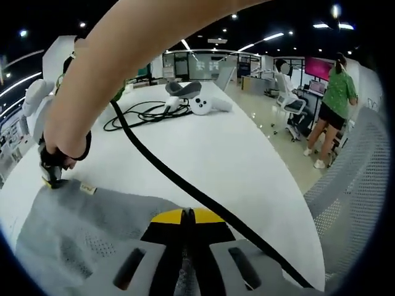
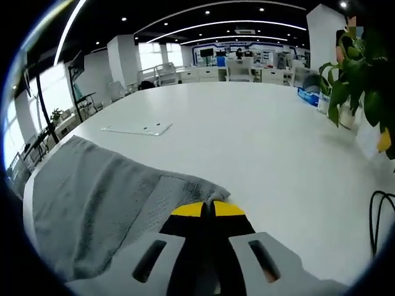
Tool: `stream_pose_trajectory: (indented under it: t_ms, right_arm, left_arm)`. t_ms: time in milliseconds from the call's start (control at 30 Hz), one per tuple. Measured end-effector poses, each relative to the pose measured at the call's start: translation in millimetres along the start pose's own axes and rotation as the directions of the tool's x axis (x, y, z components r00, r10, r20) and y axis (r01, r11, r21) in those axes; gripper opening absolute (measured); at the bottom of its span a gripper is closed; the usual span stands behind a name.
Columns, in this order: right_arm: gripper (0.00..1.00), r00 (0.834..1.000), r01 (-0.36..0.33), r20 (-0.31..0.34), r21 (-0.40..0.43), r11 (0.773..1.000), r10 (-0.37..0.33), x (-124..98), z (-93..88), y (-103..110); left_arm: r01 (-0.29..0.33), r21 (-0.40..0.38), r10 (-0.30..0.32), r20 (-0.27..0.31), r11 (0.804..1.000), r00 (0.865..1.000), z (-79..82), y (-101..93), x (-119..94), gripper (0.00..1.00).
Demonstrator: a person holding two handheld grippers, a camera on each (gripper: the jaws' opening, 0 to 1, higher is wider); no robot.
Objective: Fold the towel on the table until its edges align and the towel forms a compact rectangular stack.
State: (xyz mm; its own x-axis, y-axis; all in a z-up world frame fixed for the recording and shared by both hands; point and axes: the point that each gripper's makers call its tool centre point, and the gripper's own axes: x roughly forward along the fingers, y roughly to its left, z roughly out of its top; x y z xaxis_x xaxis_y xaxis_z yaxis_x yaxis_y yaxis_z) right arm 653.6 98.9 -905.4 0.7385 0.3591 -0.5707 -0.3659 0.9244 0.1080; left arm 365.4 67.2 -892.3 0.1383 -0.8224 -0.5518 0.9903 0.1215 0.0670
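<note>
Left gripper view: my left gripper (image 1: 187, 216) has its yellow-tipped jaws pressed together on the near edge of the grey towel (image 1: 92, 228), which lies flat on the white table (image 1: 234, 154). At the towel's far left corner the right gripper (image 1: 52, 169), carried by the person's forearm (image 1: 123, 68), also appears to pinch the cloth. A black cable (image 1: 185, 188) trails from there across the table, passing just right of my jaws. Further back lie a coiled cord (image 1: 139, 114) and a white controller (image 1: 207, 105).

Right gripper view: my right gripper (image 2: 208, 209) has its jaws shut on a bunched corner of the towel (image 2: 92, 191), which spreads to the left. A flat white sheet (image 2: 137, 128) lies well apart; a potted plant (image 2: 355, 74) stands at the right edge.

I judge the towel light, soft and limp: it will sag between grips, so corners are the right holds, kept taut while folding.
</note>
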Motion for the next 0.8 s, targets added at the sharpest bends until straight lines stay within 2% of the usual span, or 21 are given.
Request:
stream_pose_trajectory:
  t_ms: [367, 633, 800]
  right_arm:
    - [0.01, 0.999, -0.016, 0.05, 0.038, 0.999, 0.014, -14, 23.6, 6]
    - [0.01, 0.994, -0.062, 0.092, 0.058, 0.996, 0.056, -27, 40.0, 18]
    - [0.01, 0.99, -0.081, 0.123, 0.075, 0.994, 0.071, -39, 53.3, 25]
  left_arm:
    - [-0.034, -0.022, 0.035, 0.031, 0.999, 0.999, 13.8, 6.5, -16, 0.03]
    - [-0.064, -0.029, 0.066, 0.078, 0.998, 0.995, 32.2, 11.0, -40, 0.03]
    - [-0.076, -0.02, 0.077, 0.083, 0.997, 0.994, 35.6, 9.0, -49, 0.03]
